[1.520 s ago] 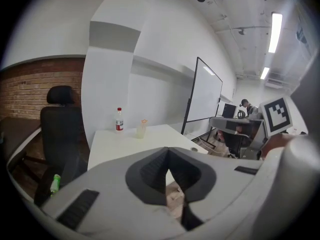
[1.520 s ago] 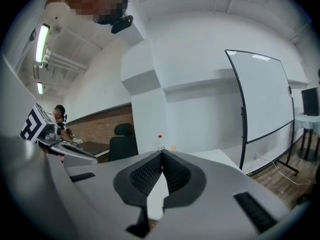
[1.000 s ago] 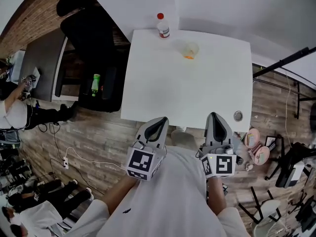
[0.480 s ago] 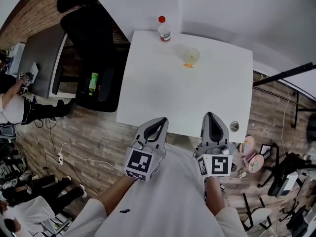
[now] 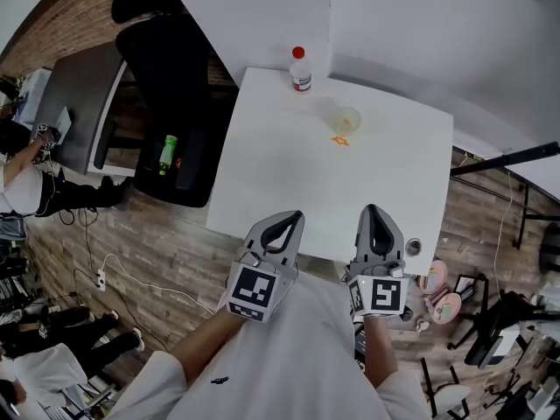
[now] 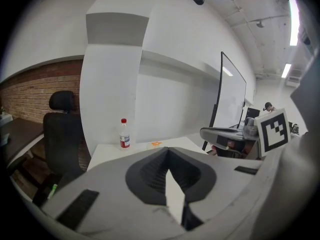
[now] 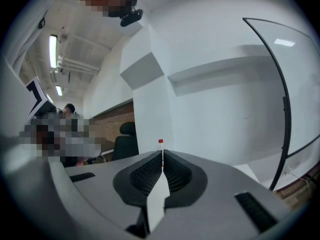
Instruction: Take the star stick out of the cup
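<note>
**Sam:** What is new?

**Mia:** The person is closer to the table (image 5: 280,182) now. Both hands have gone forward a bit. A second ago the tips were short of the table. Now the left gripper (image 5: 282,226) and the right gripper (image 5: 376,221) poke just over its near edge.

**Sam:** Are they holding anything?

**Mia:** No. Each one has its jaws closed tight together, and nothing is between them.

**Sam:** Where is the star stick?

**Mia:** Way over on the far side, well apart from both grippers. The clear cup (image 5: 348,118) stands there, near a bottle (image 5: 300,68) with a red cap. The orange star stick (image 5: 339,140) shows low at the cup's near side. I cannot tell if it is inside the cup or just beside it.

**Sam:** So what does that mean?

**Mia:** I think the job is only starting. This is the walk-up. A gripper must reach far across and open its jaws before it can pinch the stick.
</note>
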